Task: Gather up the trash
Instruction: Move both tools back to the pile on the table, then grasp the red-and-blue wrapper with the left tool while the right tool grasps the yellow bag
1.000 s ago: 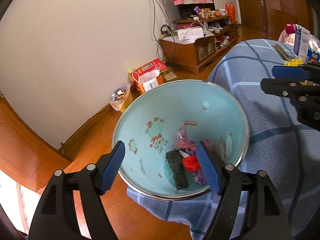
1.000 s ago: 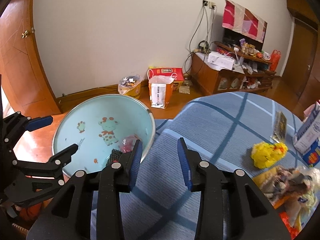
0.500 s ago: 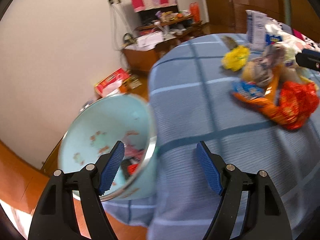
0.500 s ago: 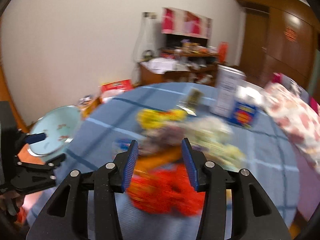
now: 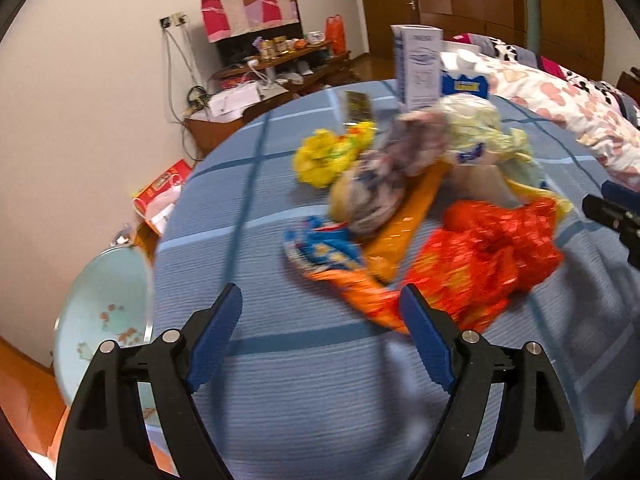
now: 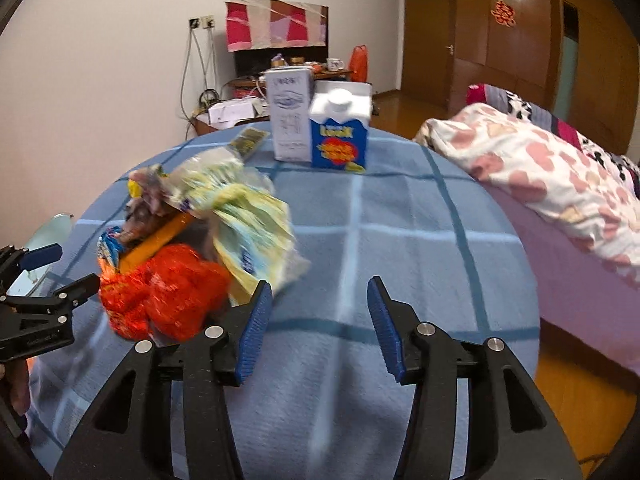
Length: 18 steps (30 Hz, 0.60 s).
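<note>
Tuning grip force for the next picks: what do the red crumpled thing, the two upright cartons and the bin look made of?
Red crumpled bag: probably thin plastic film, glossy, heavily creased. White carton and blue carton: apparently coated paperboard, printed, sharp folded edges; the blue one has a white cap, likely plastic. Bin: shiny rim suggests metal, pale blue printed inside; blur leaves it open.
</note>
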{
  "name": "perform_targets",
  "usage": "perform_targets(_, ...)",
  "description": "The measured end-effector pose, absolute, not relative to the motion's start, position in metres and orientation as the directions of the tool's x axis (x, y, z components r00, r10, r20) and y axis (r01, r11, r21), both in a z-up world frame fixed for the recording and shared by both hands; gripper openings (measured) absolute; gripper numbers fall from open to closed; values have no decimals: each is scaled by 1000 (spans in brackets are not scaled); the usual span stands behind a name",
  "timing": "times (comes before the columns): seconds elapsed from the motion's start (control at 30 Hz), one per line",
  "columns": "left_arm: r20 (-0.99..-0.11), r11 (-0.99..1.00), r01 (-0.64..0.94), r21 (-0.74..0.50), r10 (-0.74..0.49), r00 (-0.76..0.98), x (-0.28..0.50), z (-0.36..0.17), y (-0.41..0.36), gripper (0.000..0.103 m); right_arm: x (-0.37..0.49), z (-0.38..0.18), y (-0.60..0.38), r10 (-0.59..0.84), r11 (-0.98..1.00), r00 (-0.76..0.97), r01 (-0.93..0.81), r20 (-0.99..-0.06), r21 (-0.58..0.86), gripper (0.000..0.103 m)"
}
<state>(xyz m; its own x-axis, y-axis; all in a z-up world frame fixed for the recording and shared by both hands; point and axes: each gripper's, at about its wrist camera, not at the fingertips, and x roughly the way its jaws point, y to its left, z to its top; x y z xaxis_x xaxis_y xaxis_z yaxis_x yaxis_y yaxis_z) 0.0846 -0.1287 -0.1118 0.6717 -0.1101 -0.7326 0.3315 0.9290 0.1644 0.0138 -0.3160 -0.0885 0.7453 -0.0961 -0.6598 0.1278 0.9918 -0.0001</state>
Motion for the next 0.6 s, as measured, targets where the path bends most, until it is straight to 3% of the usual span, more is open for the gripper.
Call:
perform_targets(0.07,-733,924,343,171,-114,671,83,-114,-139,87,9,-91,-321,-101,990,743,141,-661,7,53)
perform_targets(0.27,-750,904,379,197,-110,652,85,-129,-157,85,1,-101,-335,-95,986,736,163,-670,39,53)
perform_targets(0.4,-779,892,437,112,-194,596,85,-133,-155,53,-2,-107,-339,-79,984,735,165,-674,64,53)
perform_targets(0.5,-777,878,468,102,-224,589,82,-132,-156,40,-3,-104,-339,-73,984,741,161,-667,72,53)
perform_targets(0.6,-774,875,477,81,-246,583,78,-127,-149,35,-3,-96,-338,-68,985,753,155,-655,77,53)
